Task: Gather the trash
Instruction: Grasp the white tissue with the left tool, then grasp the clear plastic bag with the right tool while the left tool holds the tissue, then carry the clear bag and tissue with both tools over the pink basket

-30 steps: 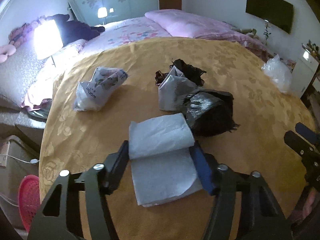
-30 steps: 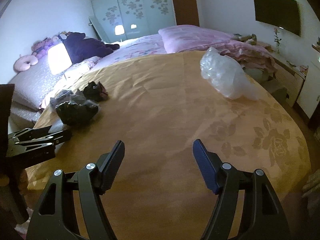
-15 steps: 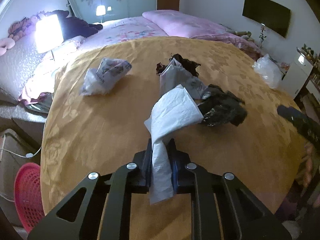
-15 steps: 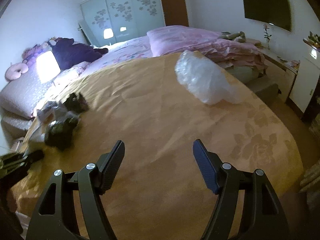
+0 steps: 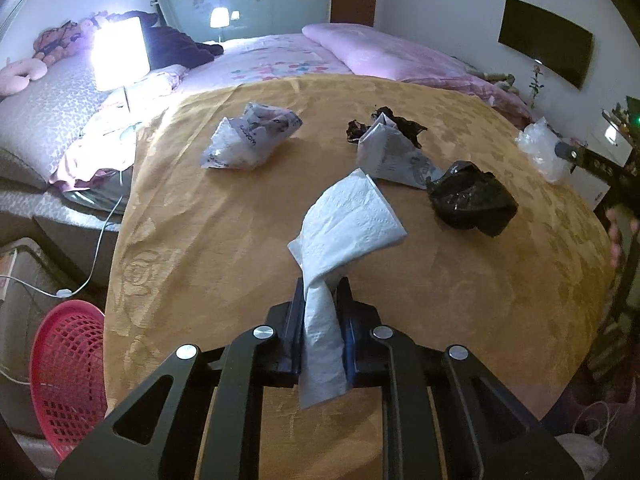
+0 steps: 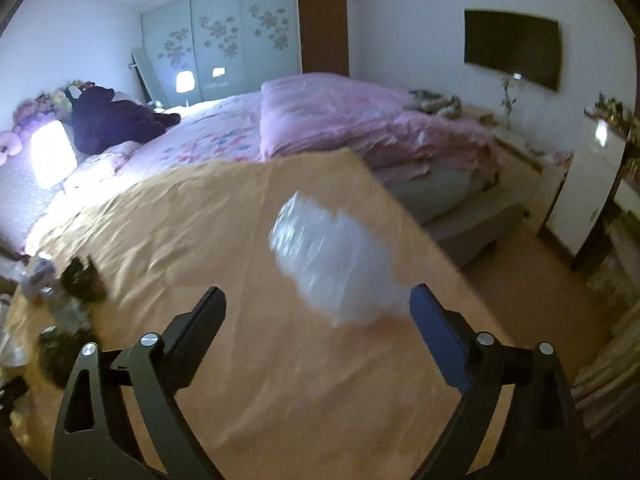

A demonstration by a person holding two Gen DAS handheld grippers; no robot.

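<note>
Red basket [image 5: 68, 364] sits on the floor off the table's left edge. On the gold tablecloth [image 5: 208, 240], left to right: printed wrapper [image 5: 250, 138] toward the far left, grey paper [image 5: 394, 156] over a dark scrap at far centre, black bag [image 5: 472, 200] just right of it, clear plastic bag [image 5: 540, 152] at the far right edge. Left gripper [image 5: 322, 292] is clamped on a white tissue [image 5: 344, 236], which is lifted above the near-centre of the table. Right gripper [image 6: 316, 304] is spread wide, with the clear plastic bag [image 6: 332, 264] ahead between its fingers; view blurred, contact unclear.
</note>
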